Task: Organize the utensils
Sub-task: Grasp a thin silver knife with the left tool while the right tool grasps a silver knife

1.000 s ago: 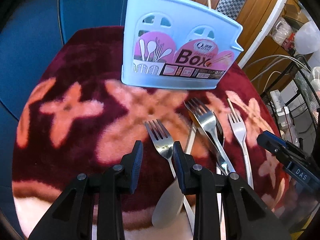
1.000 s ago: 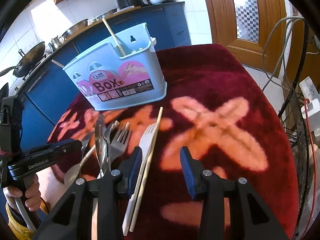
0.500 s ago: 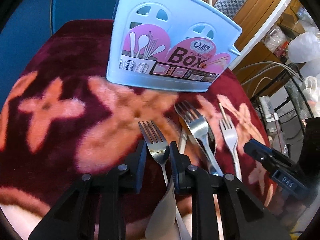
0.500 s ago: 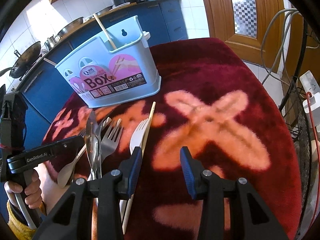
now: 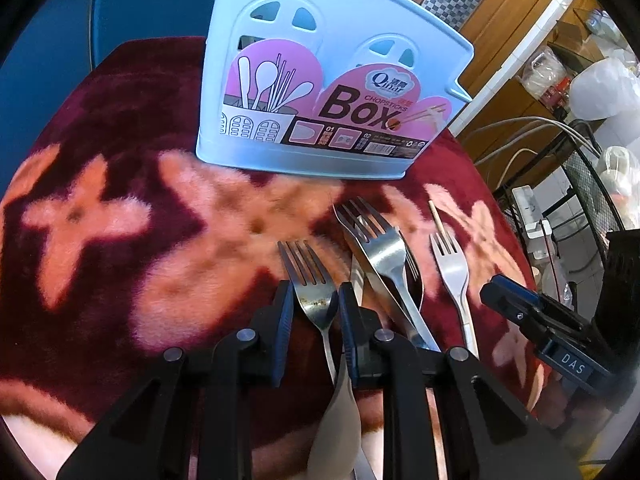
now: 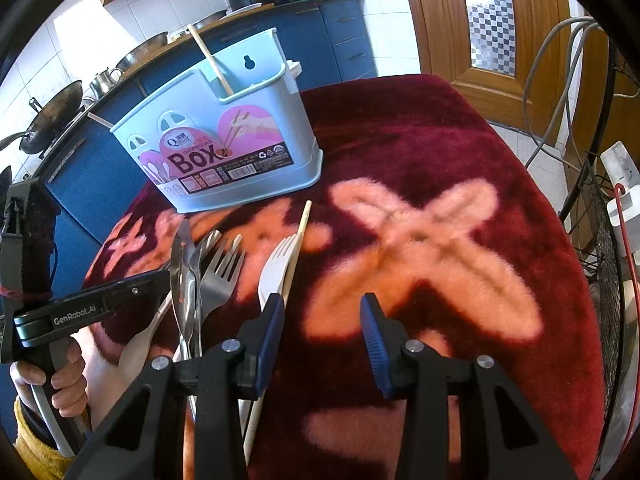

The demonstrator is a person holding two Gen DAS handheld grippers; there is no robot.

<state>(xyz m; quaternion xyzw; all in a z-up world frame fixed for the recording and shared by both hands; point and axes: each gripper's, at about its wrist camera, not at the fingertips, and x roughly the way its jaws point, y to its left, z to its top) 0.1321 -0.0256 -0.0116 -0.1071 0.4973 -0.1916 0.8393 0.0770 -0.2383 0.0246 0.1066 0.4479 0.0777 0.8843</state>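
A light-blue chopsticks box stands at the back of a round table with a dark red, pink-patterned cloth; it also shows in the right wrist view with a wooden chopstick in it. Metal forks, a spoon, a white fork and a loose chopstick lie before it. My left gripper is open, its fingers either side of a steel fork, not clamping it. My right gripper is open and empty over the cloth, right of the white fork.
A larger steel fork lies over a spoon beside the gripped area. A pale spoon lies under my left gripper. A wire rack and cables stand at the table's right edge. Blue cabinets and a wooden door are behind.
My left gripper has moved forward along the steel fork, and its fingers have narrowed around the fork's neck. My right gripper has drawn back slightly and stays open.
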